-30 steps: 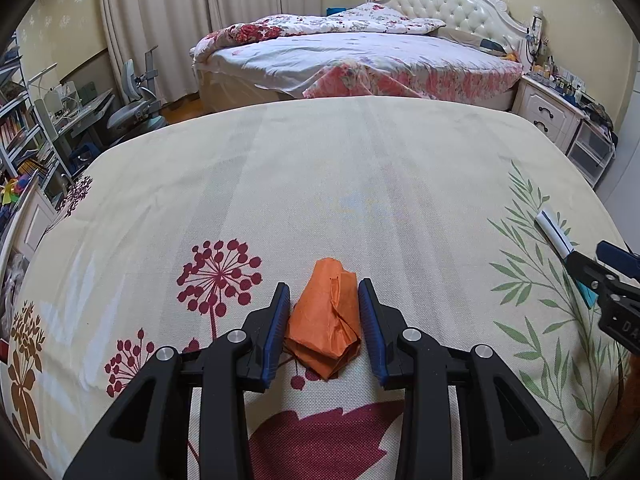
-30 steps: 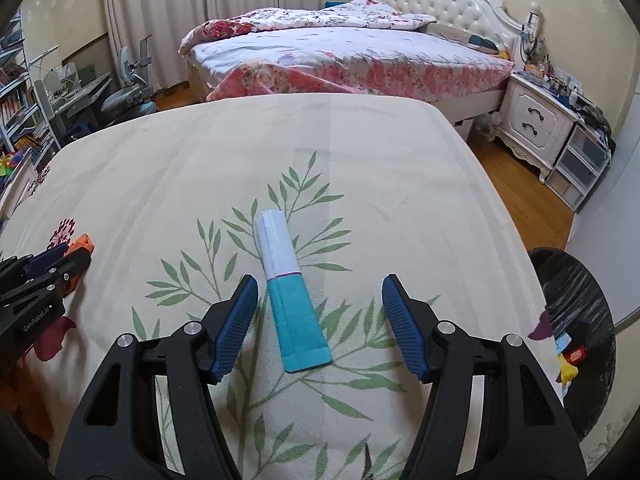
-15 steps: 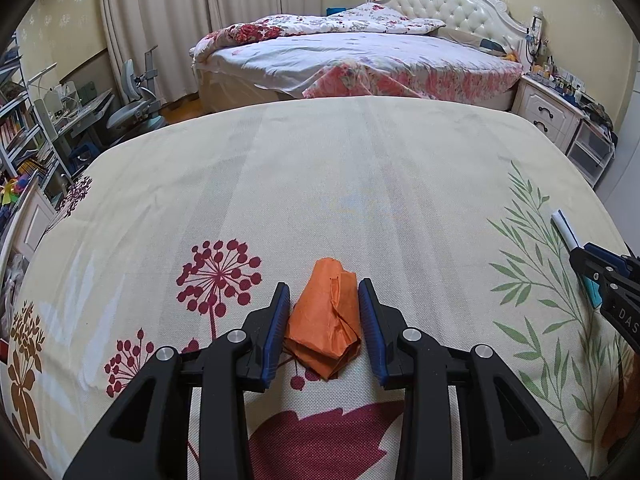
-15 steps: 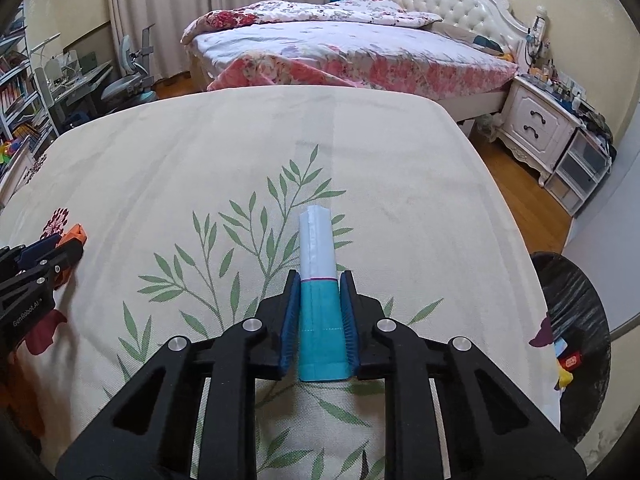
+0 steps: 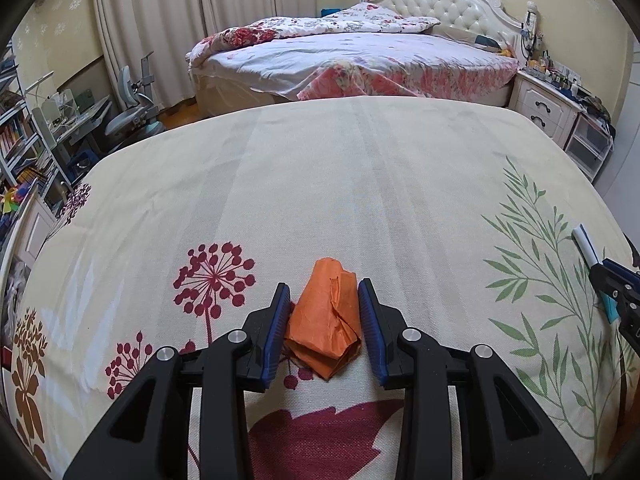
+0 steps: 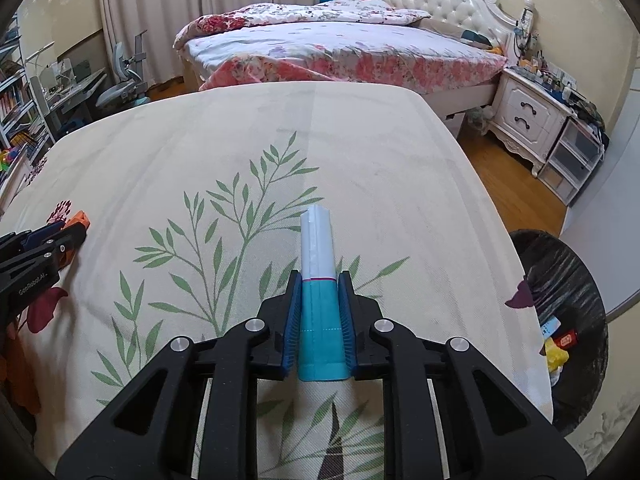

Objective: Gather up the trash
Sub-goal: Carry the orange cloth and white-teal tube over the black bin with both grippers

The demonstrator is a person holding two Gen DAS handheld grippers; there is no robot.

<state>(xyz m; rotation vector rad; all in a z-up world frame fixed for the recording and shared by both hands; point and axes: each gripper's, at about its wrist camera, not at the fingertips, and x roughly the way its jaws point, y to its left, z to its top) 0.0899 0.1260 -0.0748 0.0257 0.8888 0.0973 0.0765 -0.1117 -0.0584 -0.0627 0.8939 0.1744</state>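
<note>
Orange wrapper [image 5: 325, 321]: crumpled paper lying on the floral tablecloth [image 5: 360, 184], long axis running away from the camera, narrow end farthest, leaning slightly right.
Left gripper [image 5: 323, 324]: blue pads pressed against both sides of the orange wrapper, clenched on it.
Teal-and-white packet [image 6: 320, 300]: flat, long axis pointing straight ahead, white end far, teal end near; no readable print.
Right gripper [image 6: 320, 316]: pads clamped on the packet's teal half.
Writing: "GenRobot.AI" on the left gripper's body in the right wrist view.
Trash bin [image 6: 568, 280]: black-lined, on the floor just beyond the table's right edge, holding scraps.
</note>
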